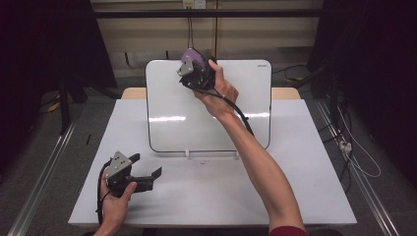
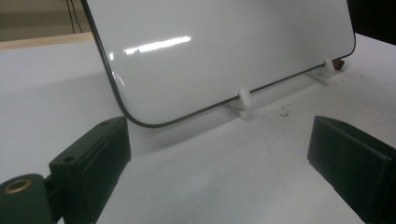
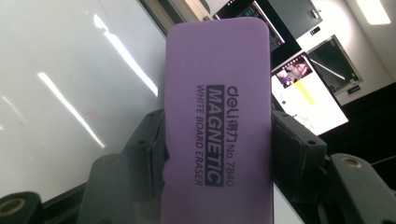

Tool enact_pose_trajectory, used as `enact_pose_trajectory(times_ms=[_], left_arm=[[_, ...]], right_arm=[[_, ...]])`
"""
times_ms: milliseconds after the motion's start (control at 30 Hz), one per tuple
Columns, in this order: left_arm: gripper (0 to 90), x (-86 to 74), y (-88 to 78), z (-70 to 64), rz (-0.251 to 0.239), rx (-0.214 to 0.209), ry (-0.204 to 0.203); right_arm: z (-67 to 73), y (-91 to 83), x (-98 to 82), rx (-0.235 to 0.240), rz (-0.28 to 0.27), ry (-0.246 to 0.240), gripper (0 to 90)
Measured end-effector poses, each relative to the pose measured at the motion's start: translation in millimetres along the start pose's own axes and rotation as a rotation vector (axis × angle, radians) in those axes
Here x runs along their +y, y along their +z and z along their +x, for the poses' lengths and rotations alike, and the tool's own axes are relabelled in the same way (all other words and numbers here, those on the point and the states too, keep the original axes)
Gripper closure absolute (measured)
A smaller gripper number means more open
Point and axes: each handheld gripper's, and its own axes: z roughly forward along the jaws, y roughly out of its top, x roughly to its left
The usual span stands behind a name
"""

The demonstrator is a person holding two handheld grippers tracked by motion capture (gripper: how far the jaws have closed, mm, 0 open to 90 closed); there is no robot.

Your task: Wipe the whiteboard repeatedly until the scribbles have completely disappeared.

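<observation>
A white board point(image 1: 211, 115) stands tilted on small white feet at the middle of the table. Up at its top edge my right gripper point(image 1: 192, 66) is shut on a purple whiteboard eraser point(image 1: 191, 58). In the right gripper view the eraser point(image 3: 217, 100) stands upright between the two black jaws, its printed face toward the camera, the board point(image 3: 70, 93) behind it at left. Near the front left of the table my left gripper point(image 1: 147, 172) rests in the hand, open, with nothing between its jaws. The left gripper view looks at the board's lower corner point(image 2: 135, 119).
The board's white feet point(image 2: 243, 100) stand on the white table point(image 1: 295, 187). A small red object point(image 2: 340, 64) lies by the far foot. A black cable point(image 1: 241, 113) trails from my right gripper over the board. Dark specks point(image 2: 282, 111) mark the table.
</observation>
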Motion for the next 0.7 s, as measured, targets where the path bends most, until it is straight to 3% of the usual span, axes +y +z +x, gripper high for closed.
enact_pose_trajectory(times_ms=[100, 367, 533, 633, 700], left_arm=[[5.9, 0.0, -0.6, 0.9, 0.006, 0.001, 0.006], [5.9, 0.0, -1.4, 0.1, 0.003, 0.002, 0.008], [5.9, -0.2, -0.2, 0.3, 0.008, 0.002, 0.012], [5.9, -0.1, 0.2, -0.7, 0.003, 0.001, 0.007], [5.9, 0.1, -0.6, -0.2, 0.007, 0.001, 0.015]], right_arm=[[12.8, -0.1, 6.1, 0.016, -0.013, -0.007, 41.3], [57.2, -6.4, 17.7, 0.068, -0.047, -0.128, 41.3], [71.1, -12.6, 19.1, 0.103, -0.065, -0.141, 41.3], [72.6, -14.0, 18.8, 0.11, -0.067, -0.156, 41.3], [70.0, -14.2, 17.7, 0.117, -0.062, -0.136, 41.3]])
